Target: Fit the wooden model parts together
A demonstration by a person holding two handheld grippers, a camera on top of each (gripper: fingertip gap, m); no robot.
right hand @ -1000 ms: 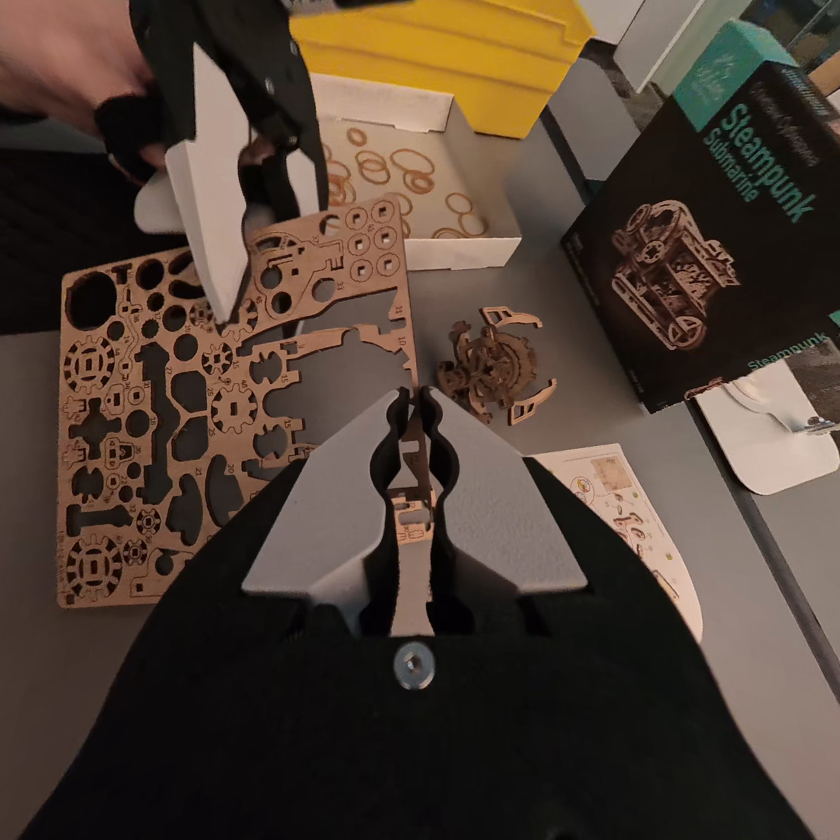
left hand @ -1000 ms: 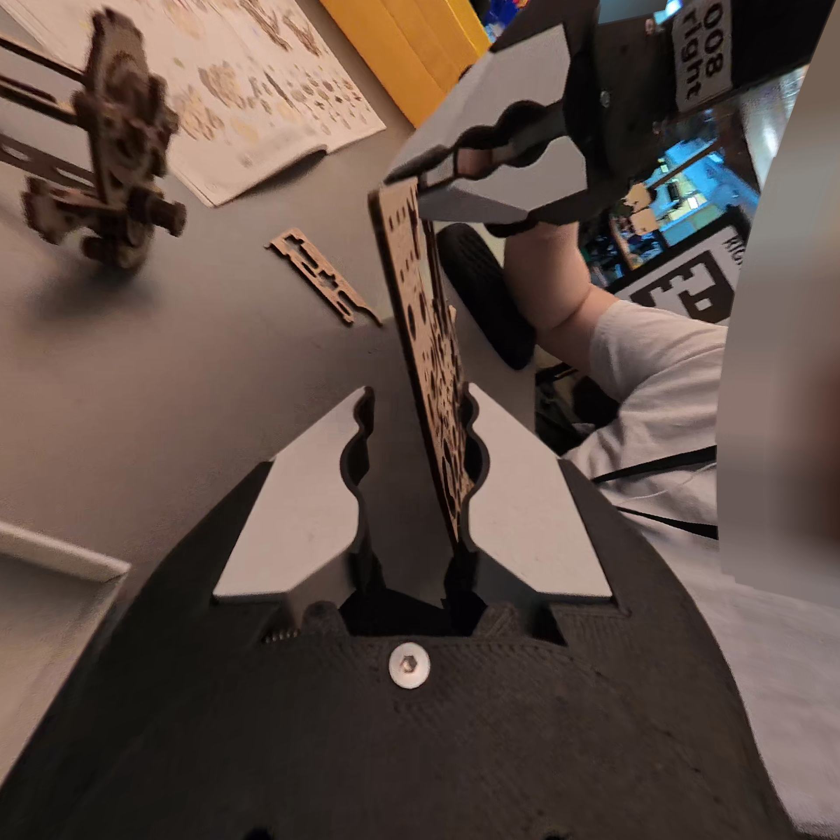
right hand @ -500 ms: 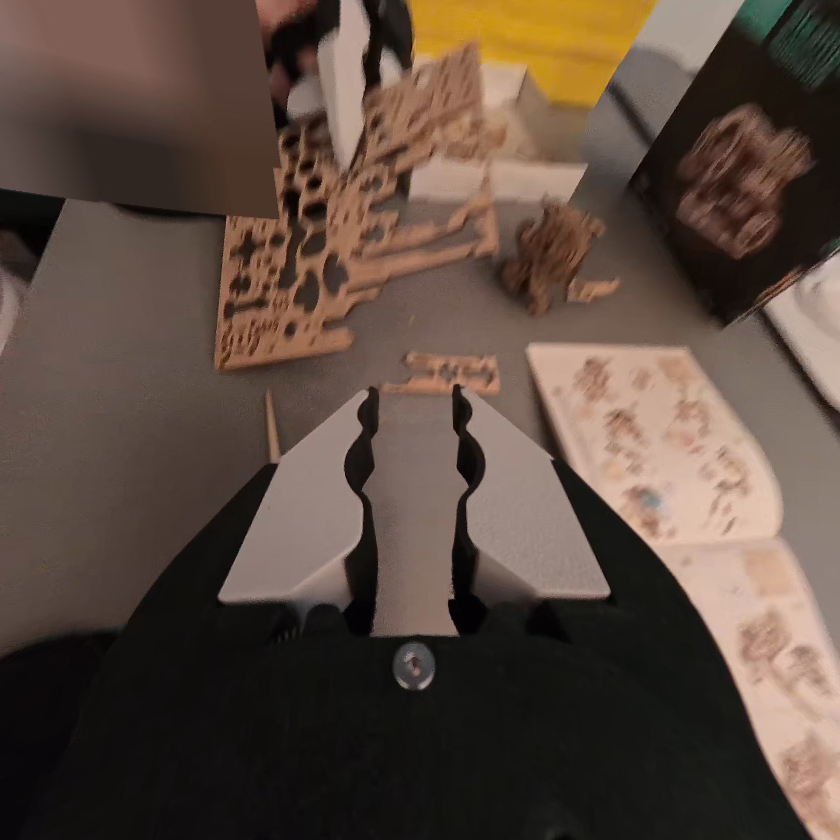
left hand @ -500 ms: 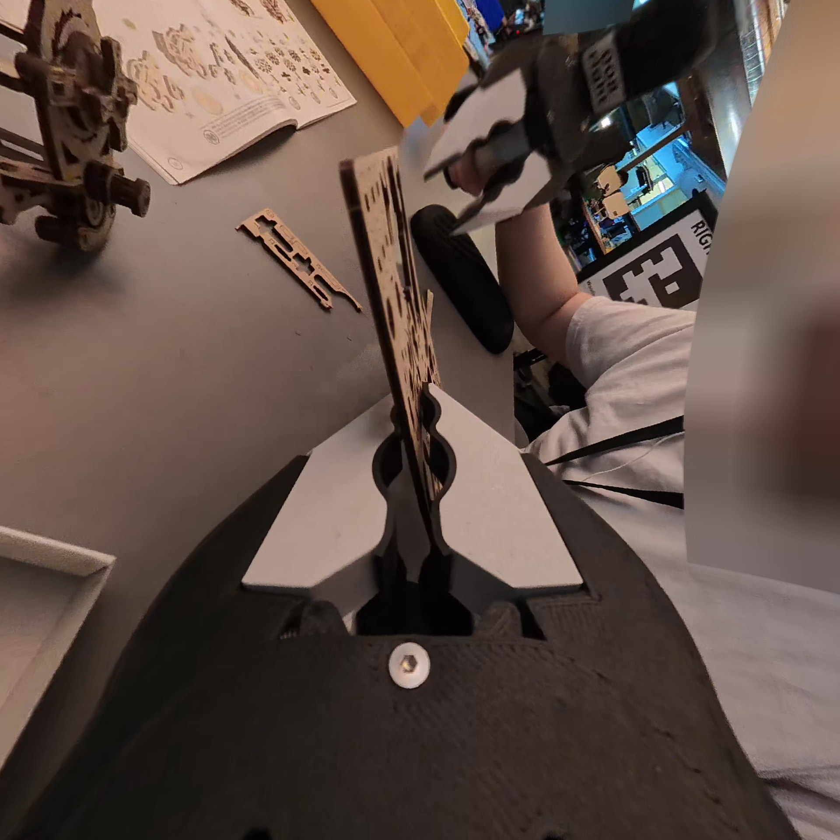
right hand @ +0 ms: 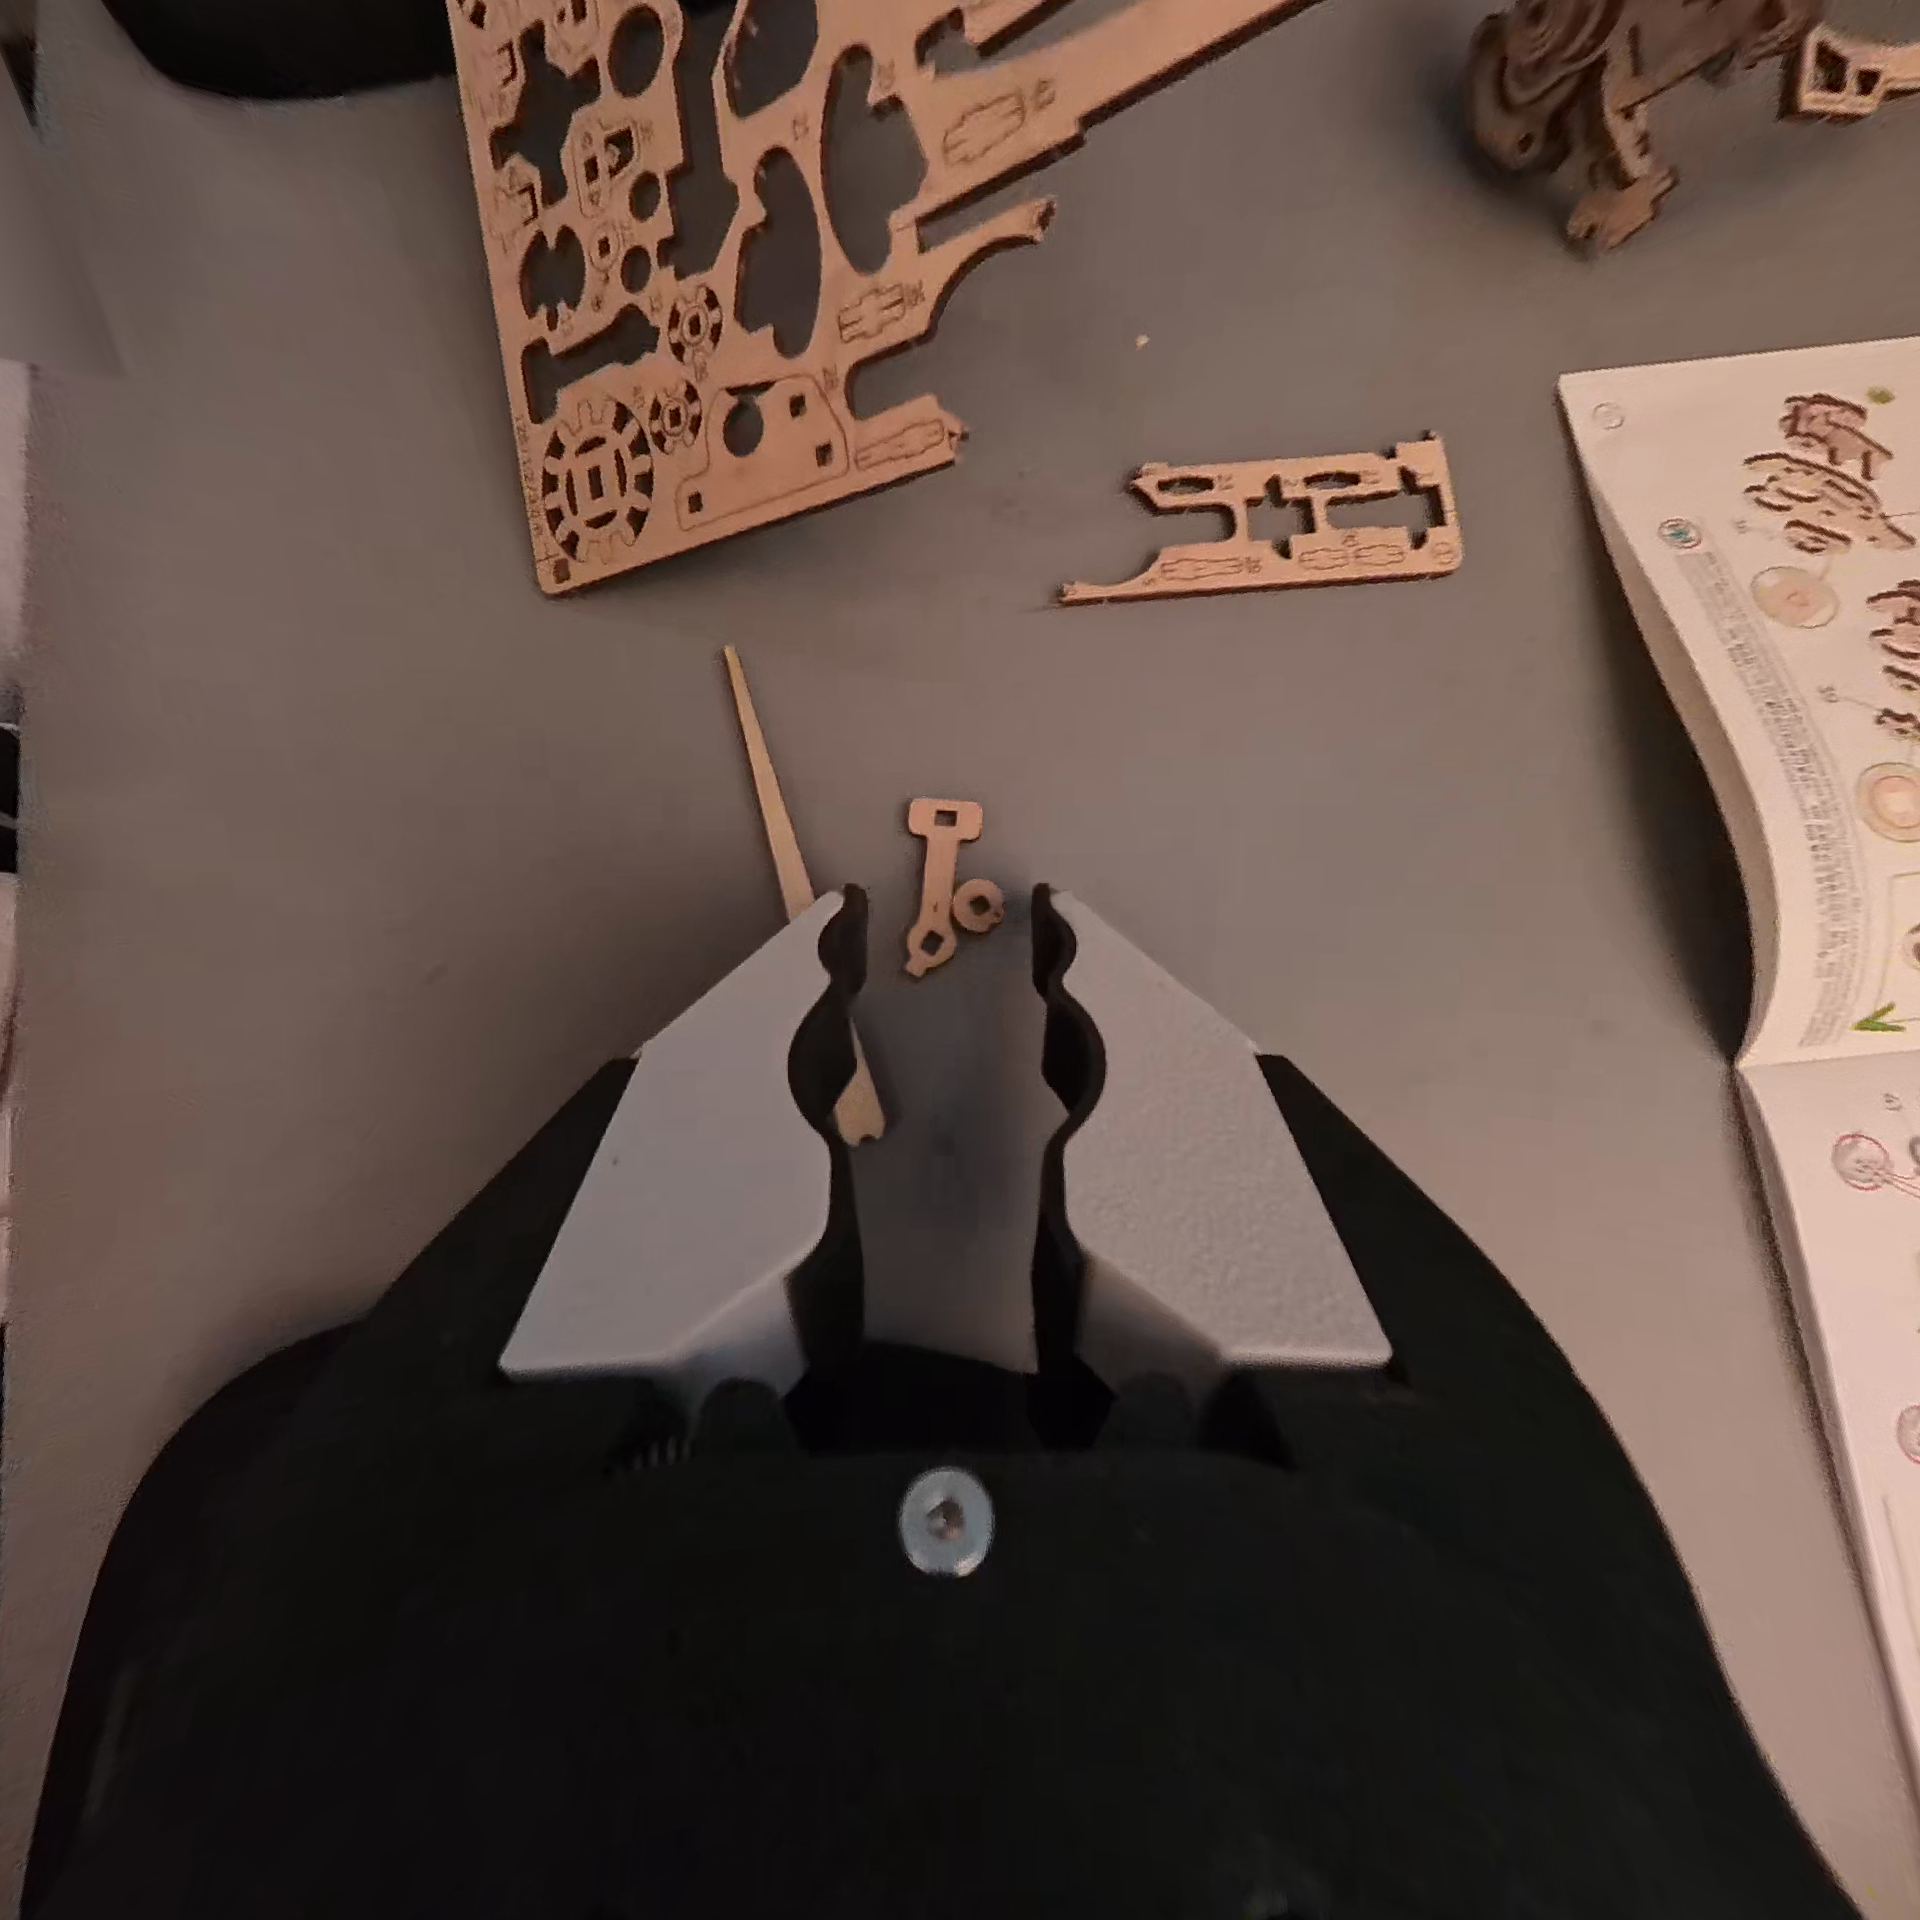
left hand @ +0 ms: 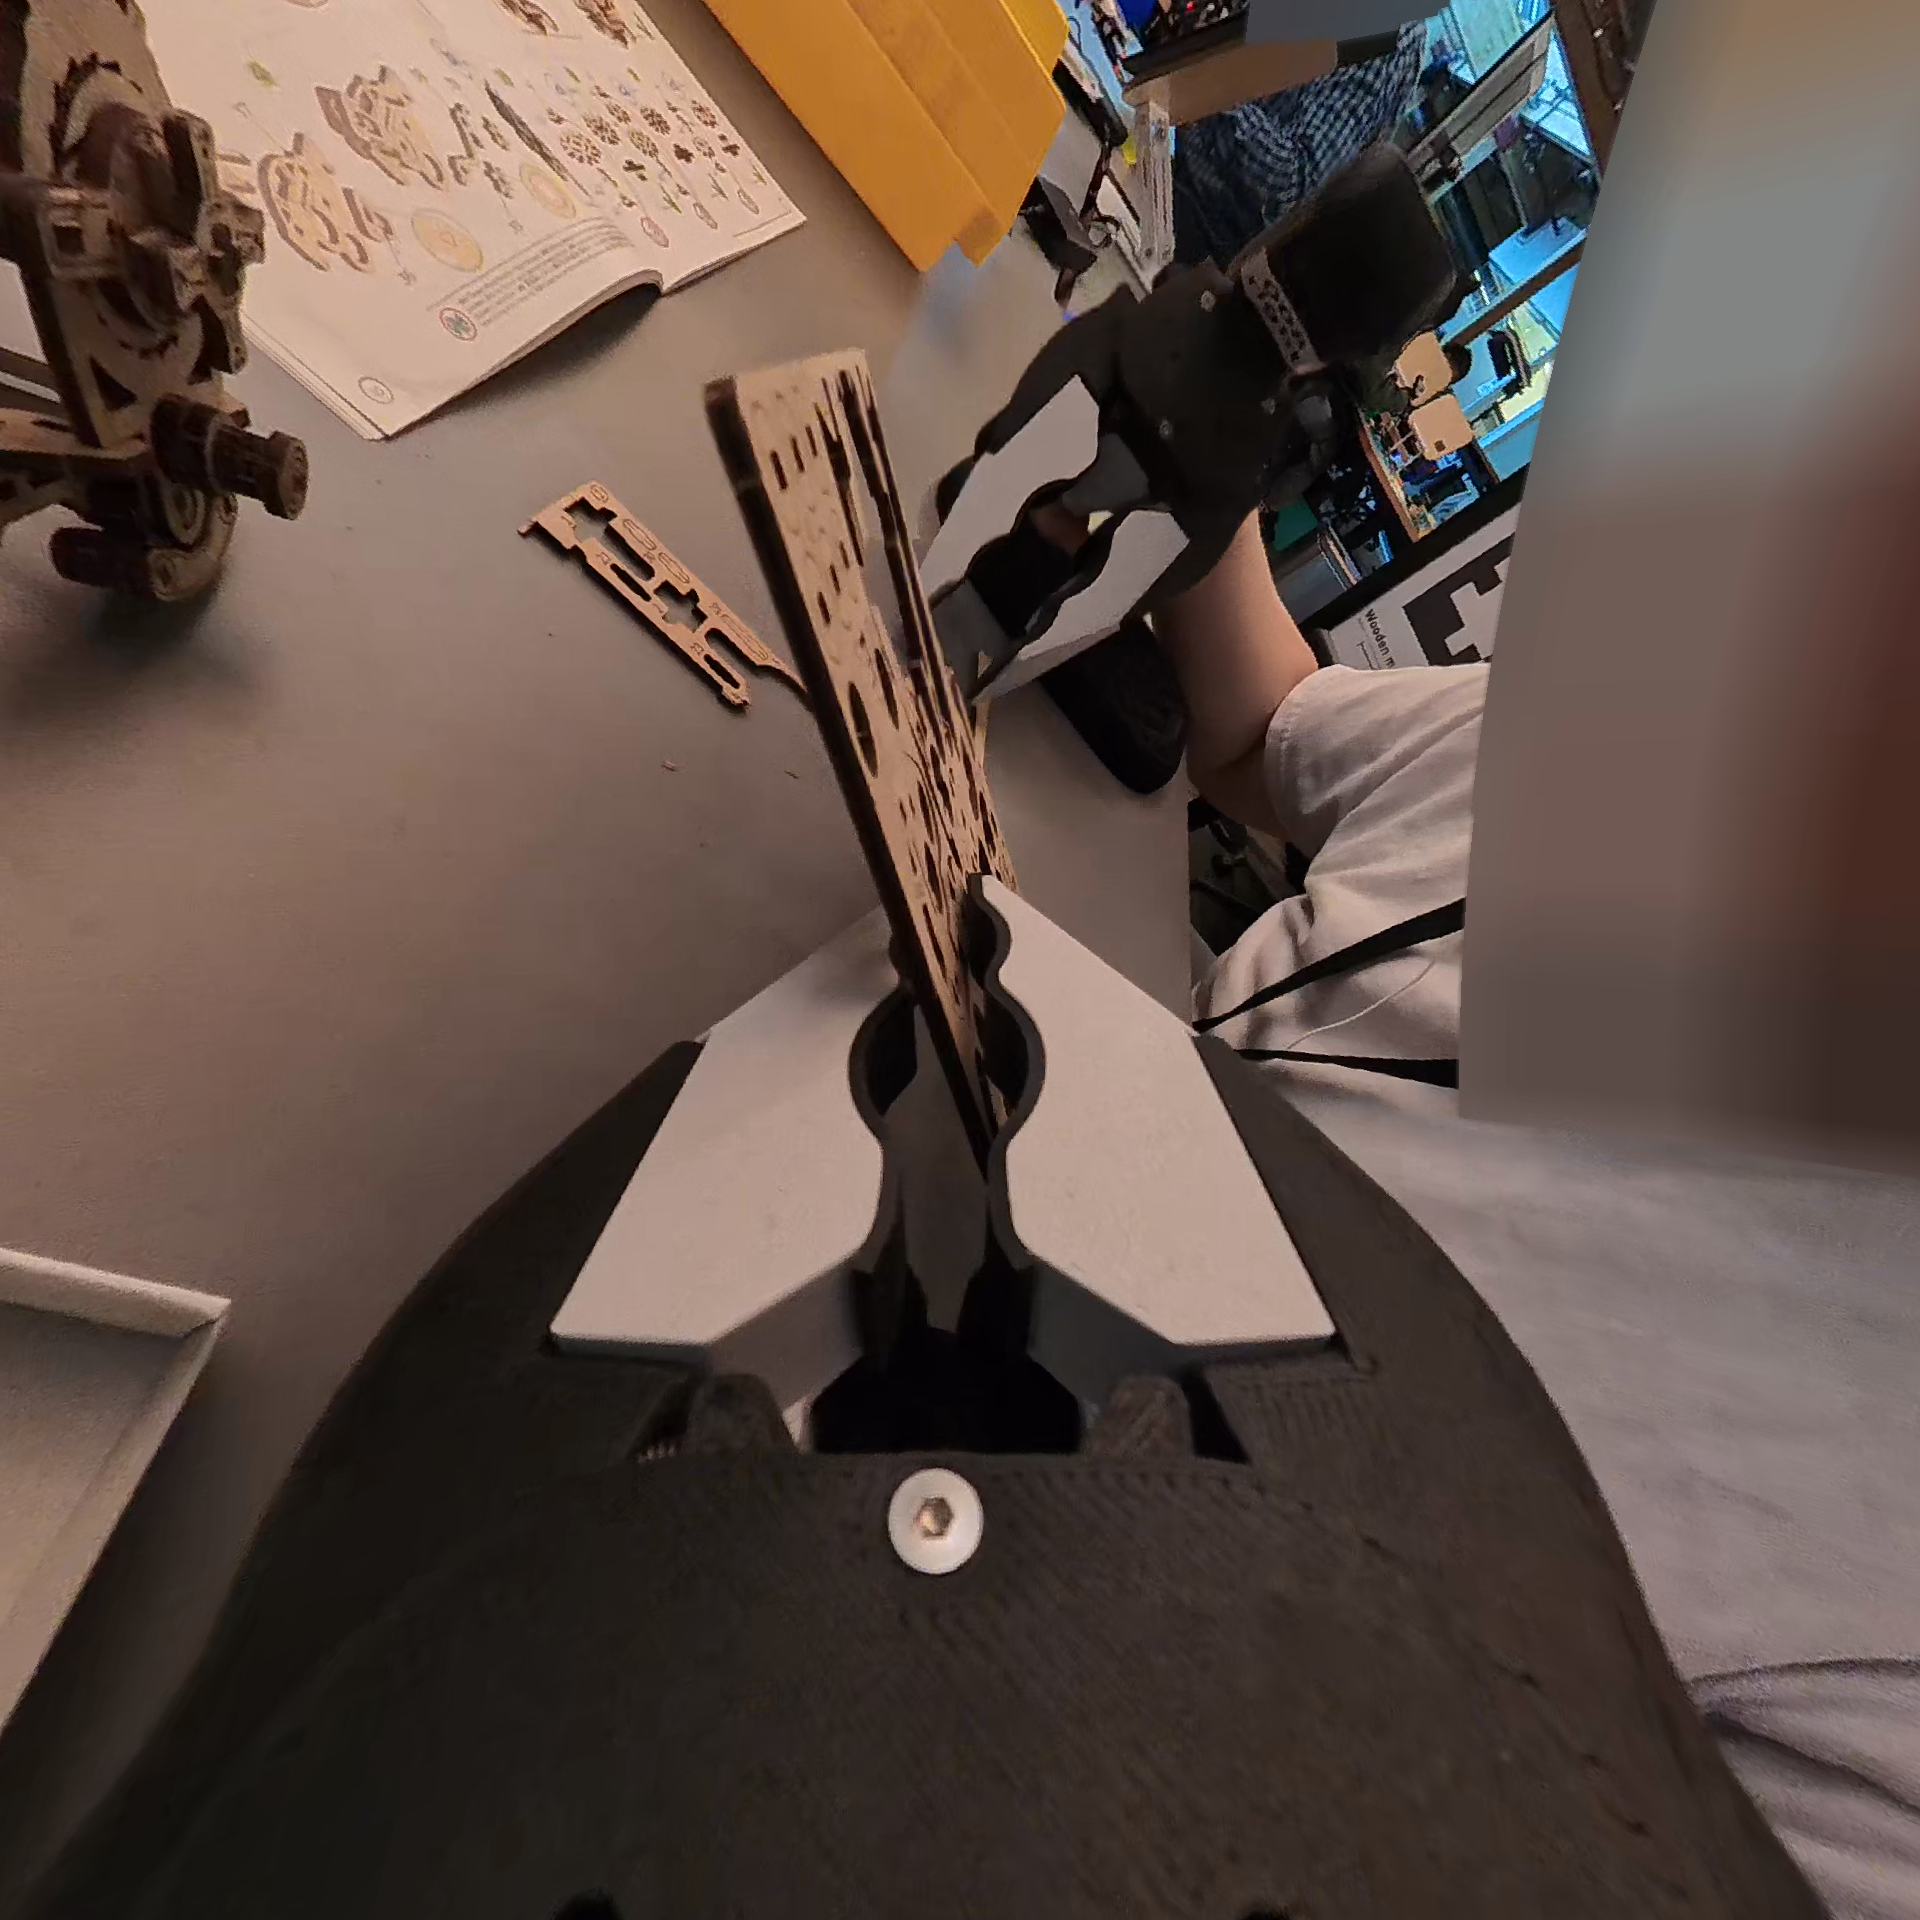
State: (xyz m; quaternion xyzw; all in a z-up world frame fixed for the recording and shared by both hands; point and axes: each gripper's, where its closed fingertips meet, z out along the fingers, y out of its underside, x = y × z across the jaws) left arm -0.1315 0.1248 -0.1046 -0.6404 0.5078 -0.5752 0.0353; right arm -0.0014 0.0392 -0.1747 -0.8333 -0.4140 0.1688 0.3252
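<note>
My left gripper (left hand: 940, 925) is shut on the lower edge of a laser-cut wooden parts sheet (left hand: 831, 582) and holds it tilted up off the grey table. The sheet also shows at the top of the right wrist view (right hand: 727, 291). My right gripper (right hand: 945, 906) is open, low over the table. A small lever-shaped wooden part (right hand: 940, 883) and a tiny ring (right hand: 980, 906) lie between its fingertips. A thin wooden sliver (right hand: 769, 790) runs under its left finger (right hand: 727, 1143). The right gripper also shows beyond the sheet in the left wrist view (left hand: 1049, 582).
A broken-off sheet strip (right hand: 1299, 525) lies on the table (right hand: 312, 831). The part-built model (right hand: 1590, 125) stands at far right, an open instruction booklet (right hand: 1808, 831) beside it. In the left wrist view there is a yellow bin (left hand: 904, 114), a white box corner (left hand: 83, 1351) and a person's arm (left hand: 1247, 665). One gripper's finger ends stand about 20 centimeters off the other's.
My left gripper has closed on the sheet and lifted it. My right gripper was shut at the sheet's edge; it has opened, pulled away and dropped low over the small loose parts.
</note>
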